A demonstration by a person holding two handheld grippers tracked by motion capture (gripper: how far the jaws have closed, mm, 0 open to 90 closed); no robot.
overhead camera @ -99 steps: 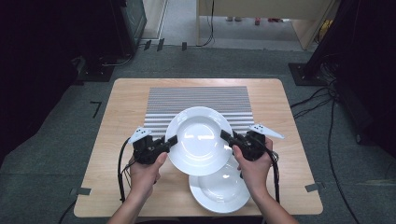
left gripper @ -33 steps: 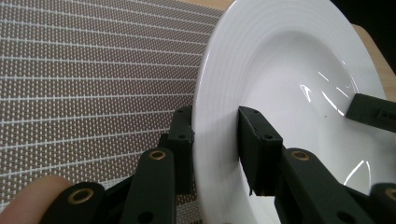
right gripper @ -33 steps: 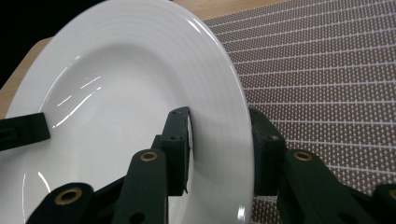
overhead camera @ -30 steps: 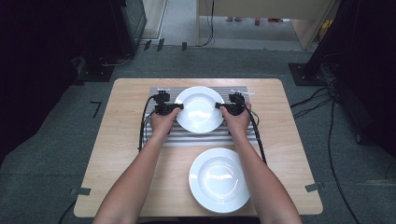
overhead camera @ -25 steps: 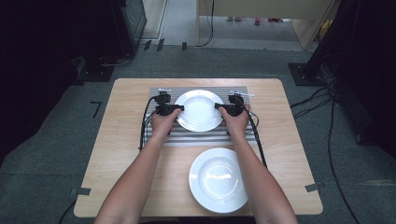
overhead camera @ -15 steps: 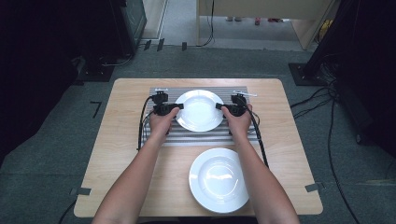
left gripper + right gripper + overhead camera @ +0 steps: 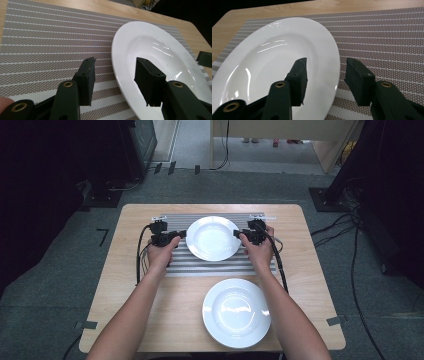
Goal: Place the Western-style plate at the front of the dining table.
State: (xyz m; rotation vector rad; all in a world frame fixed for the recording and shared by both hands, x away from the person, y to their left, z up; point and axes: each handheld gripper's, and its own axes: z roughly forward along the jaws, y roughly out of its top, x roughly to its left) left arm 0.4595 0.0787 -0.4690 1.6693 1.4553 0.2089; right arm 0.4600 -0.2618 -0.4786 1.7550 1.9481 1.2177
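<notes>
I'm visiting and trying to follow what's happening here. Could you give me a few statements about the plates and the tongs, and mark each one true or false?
1. Two white plates are on the table. True: the far plate and the near plate.
2. The far plate lies on the striped mat. True.
3. The near plate also lies on the mat. False: it rests on the bare wooden table, in front of the mat.
4. The left tongs are clamped on the far plate's rim. False: the jaws have just been opening; the rim sits between them, and the pads stand clear of it.
5. The right tongs hold a fork. False: they straddle the far plate's rim, open.
</notes>
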